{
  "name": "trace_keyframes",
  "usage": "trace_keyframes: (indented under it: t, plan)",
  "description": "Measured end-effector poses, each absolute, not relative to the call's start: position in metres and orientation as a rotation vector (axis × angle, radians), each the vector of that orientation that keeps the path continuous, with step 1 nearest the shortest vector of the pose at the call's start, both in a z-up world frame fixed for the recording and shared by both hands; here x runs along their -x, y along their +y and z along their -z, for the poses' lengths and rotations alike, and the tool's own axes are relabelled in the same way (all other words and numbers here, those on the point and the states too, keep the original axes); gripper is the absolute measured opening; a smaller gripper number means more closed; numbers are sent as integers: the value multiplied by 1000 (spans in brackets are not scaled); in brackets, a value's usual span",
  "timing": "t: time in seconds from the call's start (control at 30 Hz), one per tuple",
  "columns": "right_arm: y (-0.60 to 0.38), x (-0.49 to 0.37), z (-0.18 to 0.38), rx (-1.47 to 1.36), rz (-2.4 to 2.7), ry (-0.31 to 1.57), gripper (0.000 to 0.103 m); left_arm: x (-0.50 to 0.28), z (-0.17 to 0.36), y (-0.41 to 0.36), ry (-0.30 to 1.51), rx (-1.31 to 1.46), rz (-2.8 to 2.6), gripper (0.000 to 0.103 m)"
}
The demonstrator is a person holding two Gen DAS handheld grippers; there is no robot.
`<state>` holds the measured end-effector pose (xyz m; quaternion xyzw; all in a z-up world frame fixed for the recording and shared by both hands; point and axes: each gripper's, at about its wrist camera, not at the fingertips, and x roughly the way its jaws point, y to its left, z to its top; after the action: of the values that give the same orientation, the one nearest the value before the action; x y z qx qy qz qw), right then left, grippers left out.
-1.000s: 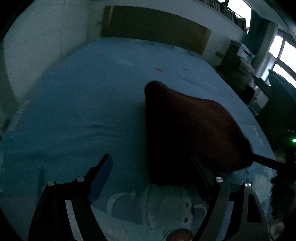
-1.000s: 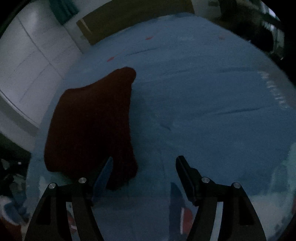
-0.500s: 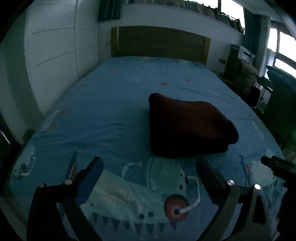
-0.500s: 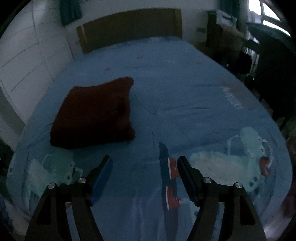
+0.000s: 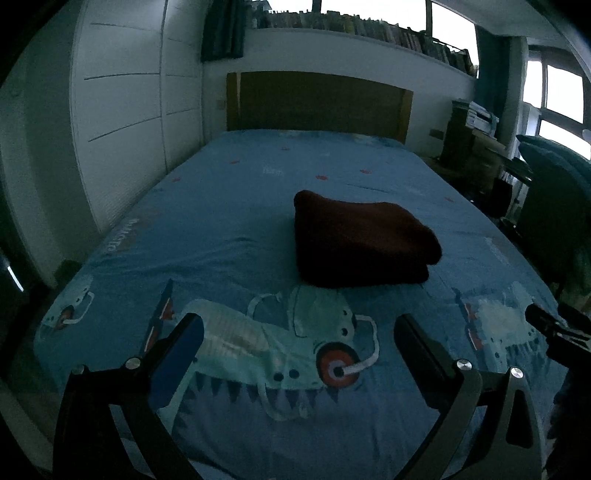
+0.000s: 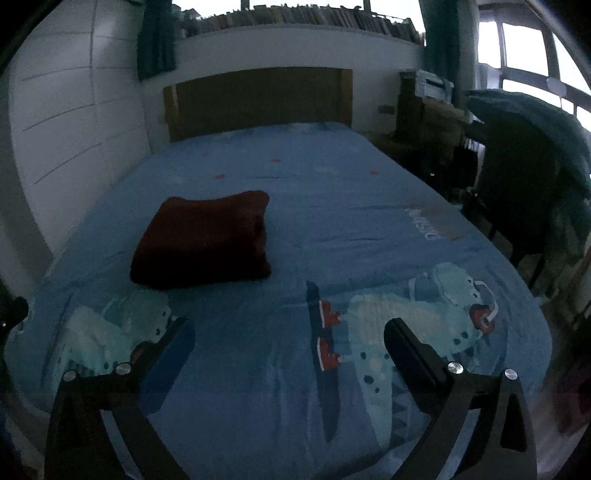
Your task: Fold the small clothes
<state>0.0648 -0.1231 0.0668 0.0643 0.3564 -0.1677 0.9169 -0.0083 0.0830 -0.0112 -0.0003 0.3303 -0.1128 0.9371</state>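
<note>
Left gripper (image 5: 297,326): fingers spread wide, nothing between them, over the cartoon print at the near edge of the bed (image 5: 229,206). Its jaws have just been opening. Right gripper (image 6: 286,330): also spread wide and empty, jaws likewise just been opening, over the near edge toward the right corner. In the left wrist view a dark gripper part shows at the right border, cut off.

Folded dark red garment (image 5: 360,243): a compact, thick bundle lying flat on the blue sheet, about mid-bed, well apart from both grippers and from every edge. Layers and garment type hard to make out in the dim light.

No containers seen.

Far edge: wooden headboard (image 5: 317,105), above it a shelf of books (image 6: 295,16). White panelled wall along the left edge. Beyond the right edge, a dark chair (image 6: 524,184) draped with cloth, cluttered furniture, bright windows.
</note>
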Motion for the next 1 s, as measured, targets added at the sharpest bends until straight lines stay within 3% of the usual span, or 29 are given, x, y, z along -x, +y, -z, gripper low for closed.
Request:
trace_keyframes:
  t: [1.0]
  plan:
    - [-110, -4, -88, -74, 417, 641, 102, 34, 10, 55, 572, -26, 194, 102]
